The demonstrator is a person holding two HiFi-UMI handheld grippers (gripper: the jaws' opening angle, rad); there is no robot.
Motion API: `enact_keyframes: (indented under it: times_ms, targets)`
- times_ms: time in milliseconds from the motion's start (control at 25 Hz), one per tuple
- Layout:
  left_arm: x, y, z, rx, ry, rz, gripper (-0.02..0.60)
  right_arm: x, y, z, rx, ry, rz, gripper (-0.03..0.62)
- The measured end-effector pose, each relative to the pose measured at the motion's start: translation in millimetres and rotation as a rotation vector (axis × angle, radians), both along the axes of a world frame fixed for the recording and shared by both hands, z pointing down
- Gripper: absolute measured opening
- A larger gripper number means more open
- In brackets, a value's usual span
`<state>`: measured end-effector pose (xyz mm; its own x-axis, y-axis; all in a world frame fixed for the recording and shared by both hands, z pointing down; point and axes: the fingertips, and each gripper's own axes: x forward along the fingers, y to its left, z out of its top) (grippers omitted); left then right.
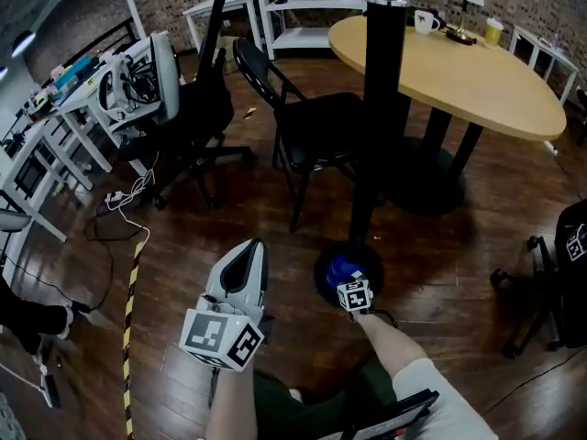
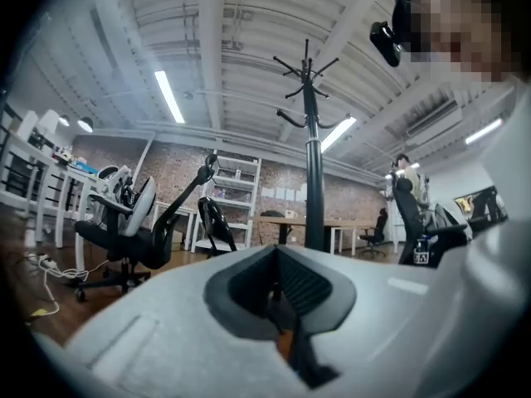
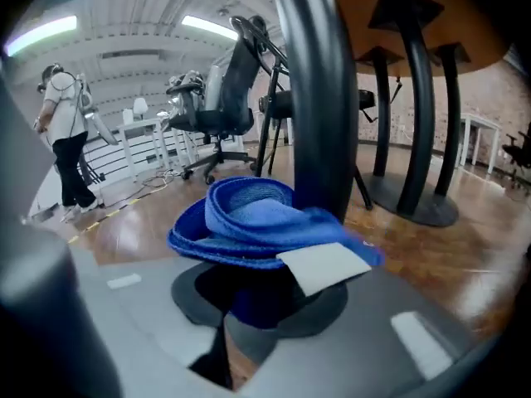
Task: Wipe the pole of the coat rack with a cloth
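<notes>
The coat rack's black pole [image 1: 376, 108] rises from a round base on the wooden floor; it stands close in the right gripper view [image 3: 319, 98] and further off in the left gripper view [image 2: 314, 181]. My right gripper [image 1: 341, 273] is shut on a blue cloth [image 3: 249, 222] with a white tag, pressed against the foot of the pole; the cloth [image 1: 341, 269] shows blue at the base in the head view. My left gripper [image 1: 243, 269] hangs to the left of the pole, shut and holding nothing.
A black folding chair [image 1: 312, 126] stands just left of the pole and a round wooden table [image 1: 468, 71] just behind it. An office chair [image 1: 197, 108] and white desks [image 1: 55, 126] lie to the left; another chair base [image 1: 541, 282] sits right. A person [image 3: 62, 139] stands far off.
</notes>
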<state>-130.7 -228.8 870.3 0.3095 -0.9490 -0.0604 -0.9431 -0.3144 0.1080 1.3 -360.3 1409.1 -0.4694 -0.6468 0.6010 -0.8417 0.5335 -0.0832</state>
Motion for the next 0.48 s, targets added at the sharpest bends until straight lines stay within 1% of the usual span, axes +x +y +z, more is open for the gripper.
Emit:
enact_keyframes:
  times_ms: [40,80,120,160,240,280,360,400,440,480]
  targets:
    - [-2.6,1.0,2.0,0.000,0.001,-0.006,0.000,-1.0,-2.3,-8.0,0.019,-0.013,-0.013,0.098]
    - [-5.4,1.2,2.7,0.002,0.002,-0.012,0.000,-6.4,-6.1,-30.4,0.053,-0.037,-0.033,0.098]
    - [-8.3,0.7,2.2,0.006,0.004,-0.019,0.000,-15.5,-8.8,-68.7,0.103,-0.074,-0.058,0.098]
    - [-10.6,-0.3,0.9,0.011,0.009,-0.023,0.000,-26.0,-7.6,-122.8,0.173,-0.121,-0.087,0.098]
    - [-10.6,-3.0,-2.2,0.019,0.015,-0.013,0.000,-39.9,11.0,-264.1,0.351,-0.228,-0.141,0.098]
    - [-8.1,-4.9,-3.8,0.028,0.014,0.003,0.000,-39.8,26.1,-339.9,0.437,-0.284,-0.156,0.098]
    - [0.5,-6.9,-10.4,0.050,0.014,0.041,0.000,-28.8,60.6,-476.1,0.566,-0.380,-0.172,0.098]
    - [6.4,-5.5,-16.1,0.056,0.016,0.056,0.000,-21.1,77.9,-530.4,0.617,-0.407,-0.179,0.098]
    - [12.8,-2.6,-21.8,0.065,0.014,0.069,0.000,-12.5,93.7,-572.6,0.664,-0.419,-0.182,0.098]
    - [18.9,1.2,-26.4,0.078,0.006,0.080,0.000,-3.6,106.9,-602.0,0.702,-0.418,-0.179,0.098]
